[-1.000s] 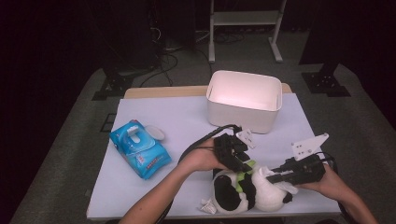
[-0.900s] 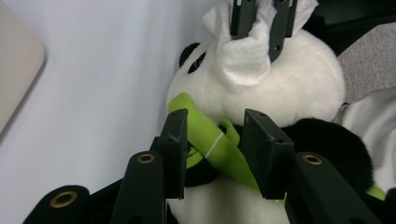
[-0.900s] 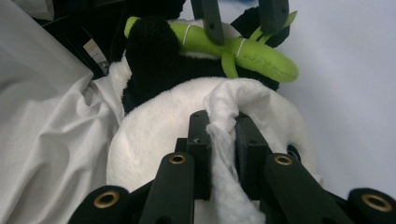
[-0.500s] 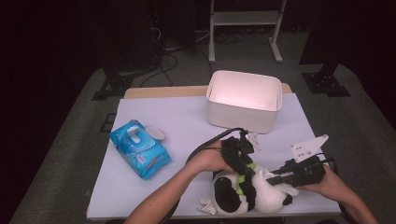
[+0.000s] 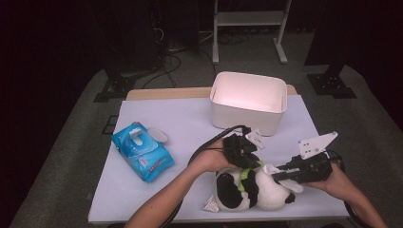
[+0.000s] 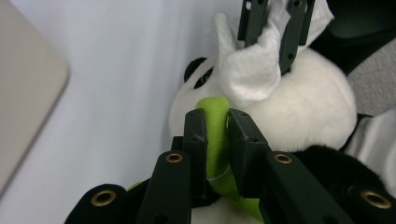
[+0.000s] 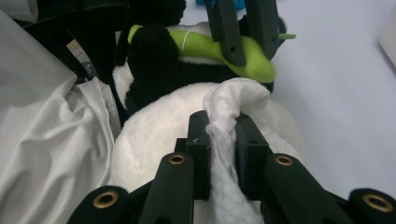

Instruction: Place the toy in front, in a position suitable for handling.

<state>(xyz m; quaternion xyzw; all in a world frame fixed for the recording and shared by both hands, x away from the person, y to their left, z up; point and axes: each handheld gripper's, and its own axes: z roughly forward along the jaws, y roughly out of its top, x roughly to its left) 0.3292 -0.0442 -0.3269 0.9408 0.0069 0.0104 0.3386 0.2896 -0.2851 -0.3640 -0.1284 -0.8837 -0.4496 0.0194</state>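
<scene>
A black and white panda plush (image 5: 252,192) lies near the table's front edge. My left gripper (image 5: 249,164) reaches onto it from the left. Its jaws have just been closing and are now shut on the panda's green bamboo piece (image 6: 215,140), which sits pinched between them (image 6: 217,115). My right gripper (image 5: 275,175) comes in from the right, shut on a crumpled white wipe (image 7: 233,98) that rests against the panda's white head (image 7: 159,135). The right gripper (image 6: 273,28) and its wipe (image 6: 252,70) show just beyond the green piece in the left gripper view.
A white open bin (image 5: 249,102) stands at the back of the table, close behind the left hand. A blue pack of wet wipes (image 5: 142,152) lies to the left. The white table sheet (image 5: 180,118) ends right in front of the panda. White fabric (image 7: 46,140) hangs at the left of the right gripper view.
The left gripper has shifted slightly right onto the panda and closed on the green piece. The right gripper has stayed put with the wipe.
</scene>
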